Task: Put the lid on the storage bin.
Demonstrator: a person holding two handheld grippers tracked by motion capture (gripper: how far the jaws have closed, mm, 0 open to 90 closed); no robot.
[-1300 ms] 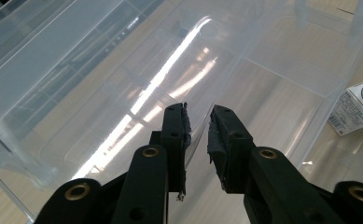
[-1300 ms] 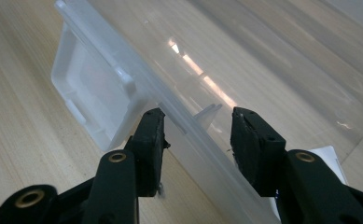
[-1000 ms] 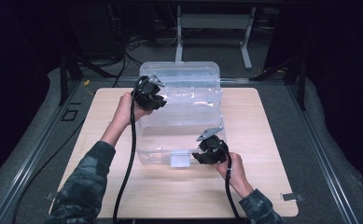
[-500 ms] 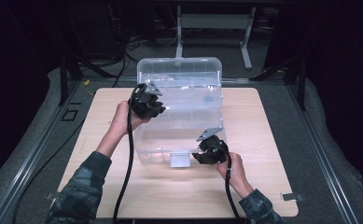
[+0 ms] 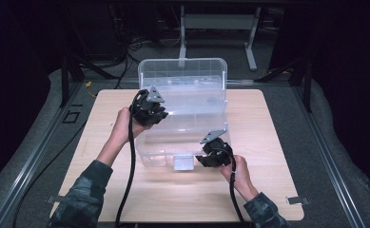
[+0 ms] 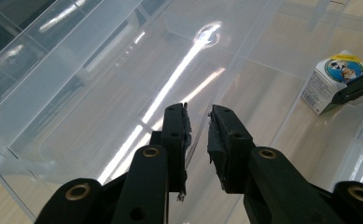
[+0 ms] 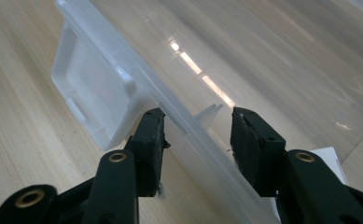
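Observation:
A clear plastic bin (image 5: 185, 142) stands in the middle of the wooden table (image 5: 273, 142). Its clear lid (image 5: 182, 76) lies tilted over it, raised at the back. My left gripper (image 5: 150, 112) is at the bin's left side, shut on the lid's thin edge (image 6: 198, 126). My right gripper (image 5: 212, 156) sits at the near right corner. Its jaws straddle the bin's rim (image 7: 188, 126) beside the white latch (image 7: 93, 100) and grip it. A small white carton (image 6: 333, 79) with a blue and yellow picture lies inside the bin.
The table's bare wood runs around the bin on all sides. Grey carpeted floor and metal rails (image 5: 68, 114) border the table. A metal stand (image 5: 216, 23) and cables lie in the dark behind it. Black cables trail from both grippers toward the near edge.
My left gripper has moved a little toward the near side along the bin's left side, the lid's edge going with it. The right gripper has stayed put.

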